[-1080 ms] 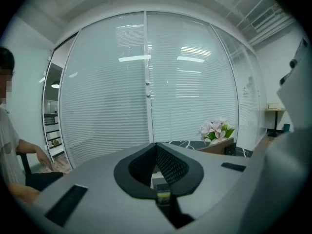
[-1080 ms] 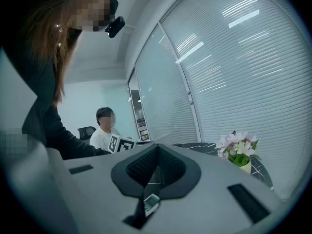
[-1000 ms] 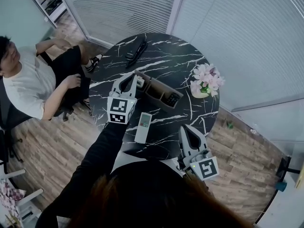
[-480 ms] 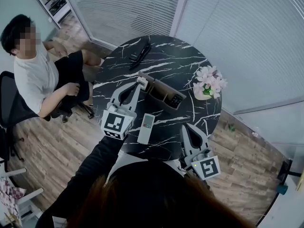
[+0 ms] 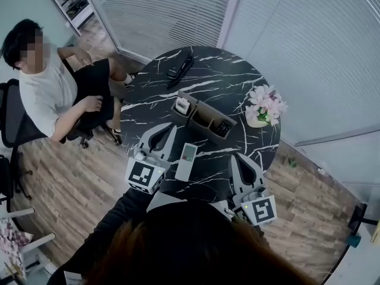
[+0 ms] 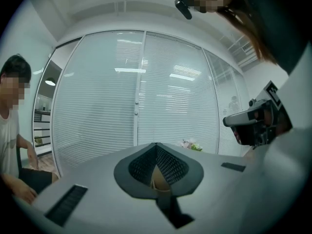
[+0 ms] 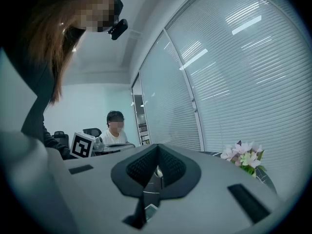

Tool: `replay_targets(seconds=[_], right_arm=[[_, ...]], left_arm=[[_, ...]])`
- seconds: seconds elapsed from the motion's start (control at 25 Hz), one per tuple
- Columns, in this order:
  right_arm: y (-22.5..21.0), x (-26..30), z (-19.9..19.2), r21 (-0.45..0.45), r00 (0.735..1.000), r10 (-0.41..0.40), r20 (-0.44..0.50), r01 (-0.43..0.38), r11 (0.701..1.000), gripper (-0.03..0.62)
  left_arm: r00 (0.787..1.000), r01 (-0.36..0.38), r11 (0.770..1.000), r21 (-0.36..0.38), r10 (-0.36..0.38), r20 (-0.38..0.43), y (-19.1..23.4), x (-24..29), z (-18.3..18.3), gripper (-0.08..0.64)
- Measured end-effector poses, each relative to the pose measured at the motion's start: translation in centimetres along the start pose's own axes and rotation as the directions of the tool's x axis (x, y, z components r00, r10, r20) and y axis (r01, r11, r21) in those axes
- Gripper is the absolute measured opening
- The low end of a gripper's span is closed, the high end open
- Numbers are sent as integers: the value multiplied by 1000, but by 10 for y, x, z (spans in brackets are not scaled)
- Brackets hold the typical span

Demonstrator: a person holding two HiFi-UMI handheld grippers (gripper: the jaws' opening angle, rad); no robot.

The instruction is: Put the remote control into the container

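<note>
Seated person (image 5: 47, 97) far left, off the counter (image 5: 231, 82), not involved.

L hand-held gripper (image 5: 166, 130): over the near-left edge of the counter. Left gripper view shows the jaws clenched together w/ nothing between them. It's aimed out across the room, not down at the counter.

Remote control (image 5: 186, 160): white, flat on the counter, not yet in the container, nothing touching it. It sits just beside the L hand-held gripper, on that gripper's right, and btwn the two grippers. It's clearly closer to L than R, so L looks like the picking hand.

- Long axis runs near-to-far from the wearer, w/ the far end tipped slightly right.
- Screen end is the far end, and it points toward the container.
- Short axis runs roughly left-right, so a grasp prob needs the jaws opened first, then swung right and tipped down to straddle the width.

Container (image 5: 199, 126): brown, divided tray beyond the remote's far end, set diagonally.

- Left compartment holds a small white item.
- Right compartment holds a dark keypad-type item.
- Middle compartment looks free, and the remote's axis roughly lines up w/ it. Likely a short carry straight along that axis.

R hand-held gripper (image 5: 238, 159): near-right edge of the counter, apart from the remote on its right side. Right gripper view shows the jaws also clenched together and holding nothing.

Flowers (image 5: 264, 104): pink bunch far right, just past the container's right end. Could be brushed if the carry drifts right.
</note>
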State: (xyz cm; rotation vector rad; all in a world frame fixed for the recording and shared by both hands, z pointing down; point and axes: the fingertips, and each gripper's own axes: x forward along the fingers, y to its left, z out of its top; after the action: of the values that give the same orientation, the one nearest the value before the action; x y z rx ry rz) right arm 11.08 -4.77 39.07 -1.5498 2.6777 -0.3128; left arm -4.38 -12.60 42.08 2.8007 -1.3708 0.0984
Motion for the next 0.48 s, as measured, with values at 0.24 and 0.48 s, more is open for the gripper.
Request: replay_targets(seconds=[0.24, 0.48], right_arm=[[2, 0, 0, -3, 1000, 5, 6, -5, 1000, 15], [3, 0, 0, -3, 1000, 5, 3, -5, 1000, 15]], left_arm=[[1000, 0, 1000, -4, 0, -3, -6, -9, -1, 9], [1000, 21, 1000, -12, -21, 21, -11, -12, -2, 9]])
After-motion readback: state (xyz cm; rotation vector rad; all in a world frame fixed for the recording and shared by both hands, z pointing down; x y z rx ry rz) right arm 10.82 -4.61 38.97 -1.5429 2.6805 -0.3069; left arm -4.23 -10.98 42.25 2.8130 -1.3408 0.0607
